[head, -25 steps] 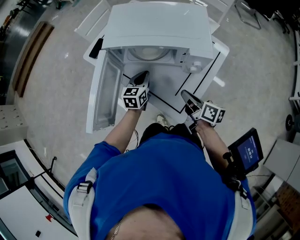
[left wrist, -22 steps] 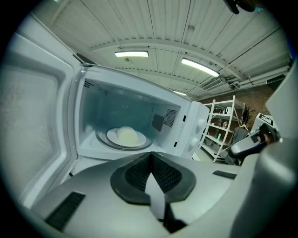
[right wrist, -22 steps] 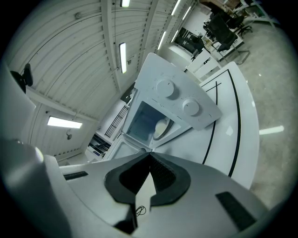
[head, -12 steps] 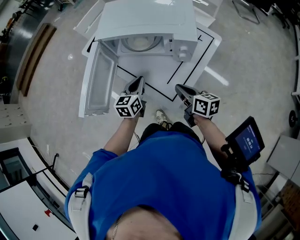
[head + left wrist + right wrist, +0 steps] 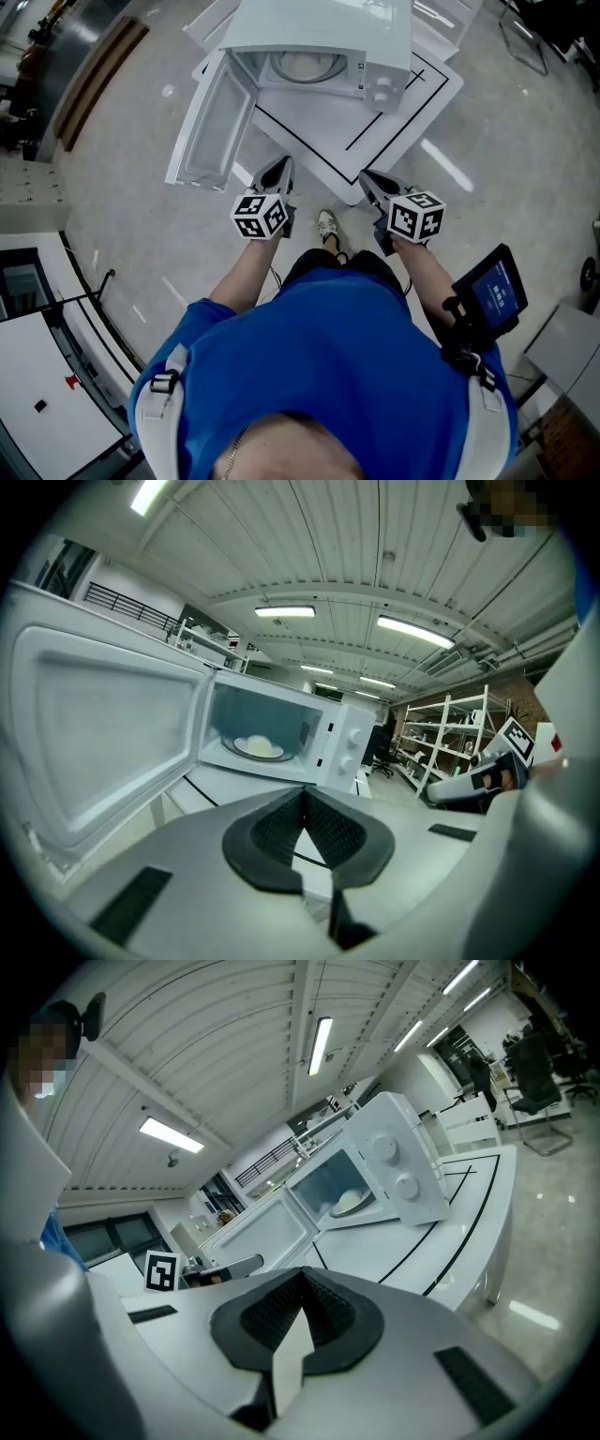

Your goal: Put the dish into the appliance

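Nearest, the person's blue top [image 5: 319,356] fills the lower head view, with both arms held forward. The left gripper [image 5: 277,172] has its jaws pressed together with nothing between them. The right gripper [image 5: 373,184] is likewise closed and empty. Both hang over the floor [image 5: 122,216] just short of the white surface [image 5: 319,141], the left by its near left edge and the right beside its near corner. Neither touches anything. Beyond them, black lines cross the surface. The microwave [image 5: 323,28] stands at the far side of the surface, its door [image 5: 211,122] swung wide open out past the left edge. The dish [image 5: 305,66] sits inside the microwave on the turntable, white with a pale mound on it, well apart from both grippers.
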The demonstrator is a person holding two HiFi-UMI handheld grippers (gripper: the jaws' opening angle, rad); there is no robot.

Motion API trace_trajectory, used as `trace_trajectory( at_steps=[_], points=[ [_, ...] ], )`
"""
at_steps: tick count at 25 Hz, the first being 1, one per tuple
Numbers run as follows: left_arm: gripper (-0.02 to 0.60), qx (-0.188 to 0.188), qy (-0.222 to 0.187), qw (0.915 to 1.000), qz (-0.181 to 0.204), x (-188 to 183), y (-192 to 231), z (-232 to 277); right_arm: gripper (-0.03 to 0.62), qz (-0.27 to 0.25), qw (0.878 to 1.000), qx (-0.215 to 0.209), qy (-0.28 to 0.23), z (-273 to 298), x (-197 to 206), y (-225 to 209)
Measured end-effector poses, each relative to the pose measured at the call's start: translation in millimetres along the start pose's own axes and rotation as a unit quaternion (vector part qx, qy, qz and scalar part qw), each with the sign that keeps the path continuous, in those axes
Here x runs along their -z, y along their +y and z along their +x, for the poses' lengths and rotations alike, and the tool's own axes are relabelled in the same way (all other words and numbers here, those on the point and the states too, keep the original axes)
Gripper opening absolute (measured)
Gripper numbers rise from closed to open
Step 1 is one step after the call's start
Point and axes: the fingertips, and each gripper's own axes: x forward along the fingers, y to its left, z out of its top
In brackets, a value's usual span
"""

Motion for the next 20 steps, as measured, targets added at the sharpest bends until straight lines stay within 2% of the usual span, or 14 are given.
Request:
trace_trajectory(
  at_steps=[6,20],
  points=[
    [0.008,-0.019,-0.013,0.9997,-0.007,7,0,-33,0.002,-0.018,1.0,-0.012,0.009,0,16,17],
    [0.008,-0.005,-0.047,0.9988,-0.012,-16,26,-50,0.002,-0.031,1.0,-0.003,0.002,17,16,48]
  ],
)
